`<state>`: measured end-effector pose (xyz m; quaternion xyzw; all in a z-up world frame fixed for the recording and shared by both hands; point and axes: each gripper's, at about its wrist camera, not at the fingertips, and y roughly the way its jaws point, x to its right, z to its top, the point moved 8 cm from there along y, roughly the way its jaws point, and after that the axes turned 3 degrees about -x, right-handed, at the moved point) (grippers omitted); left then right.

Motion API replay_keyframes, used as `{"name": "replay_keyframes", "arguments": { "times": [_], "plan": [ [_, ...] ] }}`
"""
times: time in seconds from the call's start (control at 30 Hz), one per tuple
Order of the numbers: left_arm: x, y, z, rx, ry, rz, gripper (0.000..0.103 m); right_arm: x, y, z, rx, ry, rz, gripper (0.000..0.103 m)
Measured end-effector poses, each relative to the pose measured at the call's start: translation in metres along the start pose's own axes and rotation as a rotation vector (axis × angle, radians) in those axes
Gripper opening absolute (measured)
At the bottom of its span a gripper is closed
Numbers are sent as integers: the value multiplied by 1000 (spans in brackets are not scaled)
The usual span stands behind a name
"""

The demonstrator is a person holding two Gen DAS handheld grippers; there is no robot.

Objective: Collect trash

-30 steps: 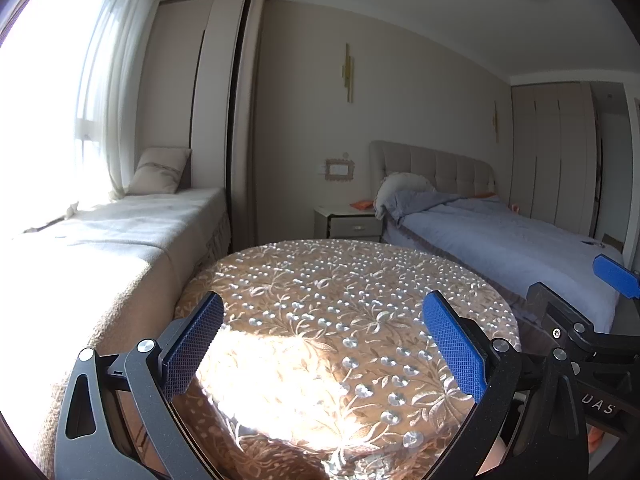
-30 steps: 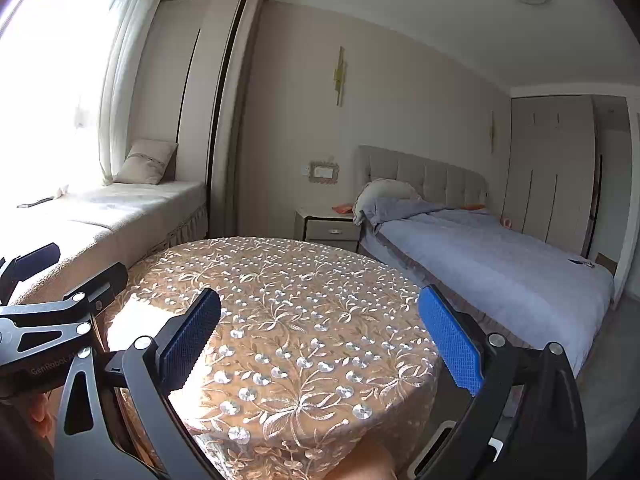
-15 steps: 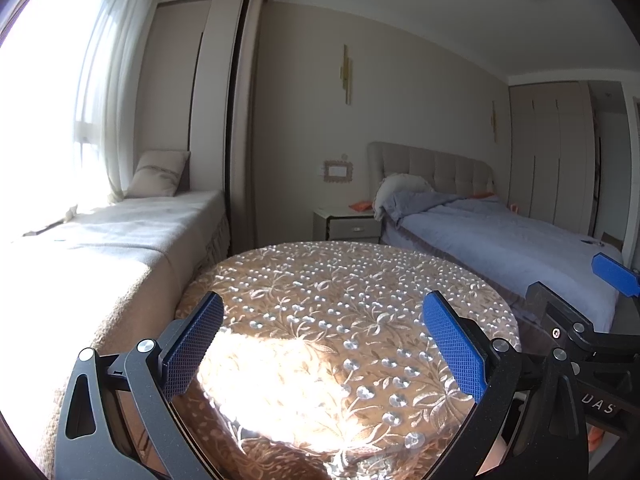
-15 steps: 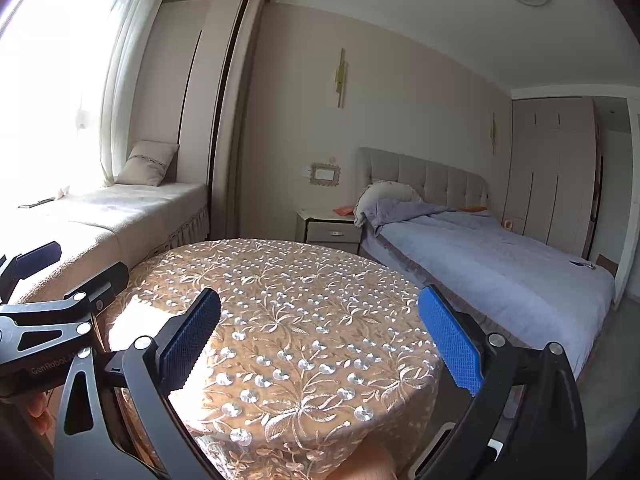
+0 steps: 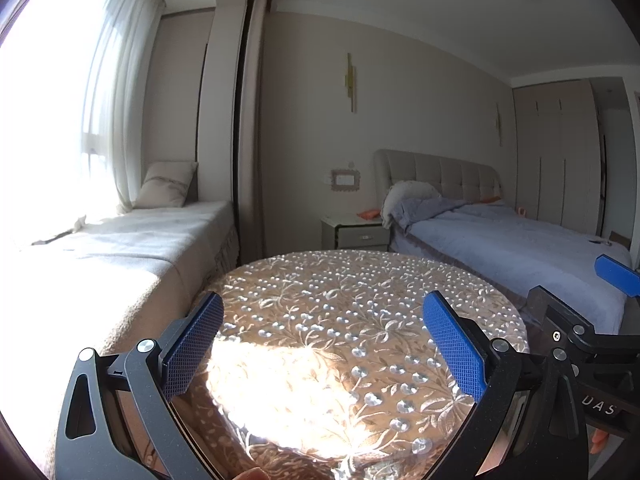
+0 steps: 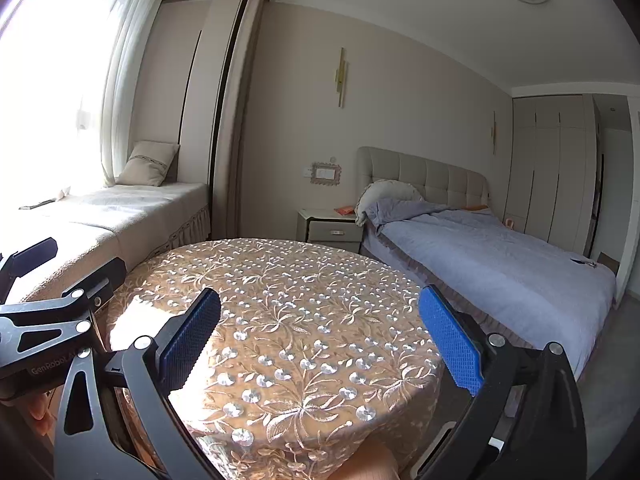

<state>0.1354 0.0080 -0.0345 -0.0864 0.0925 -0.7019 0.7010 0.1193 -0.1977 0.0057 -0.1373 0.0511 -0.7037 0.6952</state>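
A round table with a gold embroidered cloth [image 5: 340, 320] fills the near middle of both views [image 6: 288, 312]; nothing lies on it. My left gripper [image 5: 324, 344] is open and empty, held over the table's near left part. My right gripper [image 6: 320, 340] is open and empty over the near right part. Each gripper shows at the edge of the other's view: the right one in the left wrist view [image 5: 580, 344], the left one in the right wrist view [image 6: 48, 312]. I see no trash on the table.
A window seat [image 5: 120, 248] with a cushion [image 5: 164, 184] runs along the left. A bedside cabinet [image 6: 332, 228] with an orange item [image 6: 345, 211] stands behind the table. A bed with a blue cover [image 6: 500, 264] is at right, wardrobes [image 6: 552, 168] beyond.
Both views have shifted only slightly; the grippers stay open and side by side over the table.
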Motion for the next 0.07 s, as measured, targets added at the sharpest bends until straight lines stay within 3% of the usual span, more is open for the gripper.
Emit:
{"name": "replay_keyframes", "arguments": {
  "times": [0.07],
  "plan": [
    [1,0,1,-5,4,-6,98,1,-1,0,2,1,-2,98]
  ]
}}
